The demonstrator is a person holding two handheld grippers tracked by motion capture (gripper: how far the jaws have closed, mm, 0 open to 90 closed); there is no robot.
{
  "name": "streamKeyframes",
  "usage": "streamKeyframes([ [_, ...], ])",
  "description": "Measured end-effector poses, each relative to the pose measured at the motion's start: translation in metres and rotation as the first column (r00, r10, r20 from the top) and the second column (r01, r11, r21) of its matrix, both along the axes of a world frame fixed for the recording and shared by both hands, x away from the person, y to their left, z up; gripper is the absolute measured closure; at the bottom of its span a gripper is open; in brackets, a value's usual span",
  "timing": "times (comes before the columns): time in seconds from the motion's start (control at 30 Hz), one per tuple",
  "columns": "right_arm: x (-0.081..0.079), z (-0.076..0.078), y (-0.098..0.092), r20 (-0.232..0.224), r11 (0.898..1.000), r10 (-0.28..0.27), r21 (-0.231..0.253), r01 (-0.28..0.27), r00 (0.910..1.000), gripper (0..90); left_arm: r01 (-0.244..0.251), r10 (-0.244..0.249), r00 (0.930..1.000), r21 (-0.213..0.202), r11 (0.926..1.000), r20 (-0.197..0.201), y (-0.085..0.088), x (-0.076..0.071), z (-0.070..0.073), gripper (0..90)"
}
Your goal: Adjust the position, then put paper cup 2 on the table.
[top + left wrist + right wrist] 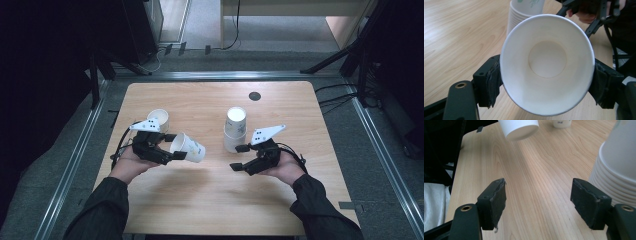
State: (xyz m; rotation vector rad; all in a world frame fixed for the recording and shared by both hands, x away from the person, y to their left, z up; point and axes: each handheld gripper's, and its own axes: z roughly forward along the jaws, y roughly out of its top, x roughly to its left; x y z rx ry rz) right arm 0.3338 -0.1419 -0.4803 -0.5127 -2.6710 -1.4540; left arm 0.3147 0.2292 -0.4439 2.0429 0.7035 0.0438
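At 9 o'clock our left gripper (172, 147) clamps 1 paper cup (189, 147); right gripper (241, 157) gapes empty beside the cup stack (235, 131), unstacking apparently unfinished.

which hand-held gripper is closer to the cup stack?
Right. The right hand-held gripper sits open just in front of the cup stack; the left hand-held gripper, clamping a single cup, is farther off.
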Motion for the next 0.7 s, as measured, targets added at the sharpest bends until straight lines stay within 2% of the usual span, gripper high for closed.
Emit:
streamKeyframes([
  [0.17,-0.001,-0.003,-0.004,0.013,0.999,-0.026,-0.029,0.026,0.9996,29.4,-0.012,0.012,0.9999,0.051,0.9986,-0.008,0.008,0.0,0.0,22.4],
  [0.3,0.001,-0.004,-0.003,0.014,0.997,-0.057,-0.049,0.057,0.9983,29.7,-0.031,0.031,0.9995,0.1,0.9945,-0.004,0.016,0.001,0.005,22.4],
  [0.4,0.001,-0.004,-0.003,0.008,0.997,-0.054,-0.05,0.054,0.9985,29.7,-0.047,0.048,0.9988,0.131,0.9903,-0.004,0.025,0.001,0.01,22.5],
  [0.63,0.002,-0.005,-0.003,0.004,0.997,-0.064,-0.042,0.064,0.9979,29.6,-0.072,0.078,0.9969,0.221,0.9727,-0.014,0.045,0.004,0.015,22.6],
  [0.7,0.003,-0.005,-0.003,0.003,0.997,-0.066,-0.043,0.066,0.9978,29.6,-0.078,0.087,0.9959,0.25,0.965,-0.023,0.049,0.006,0.015,22.7],
])
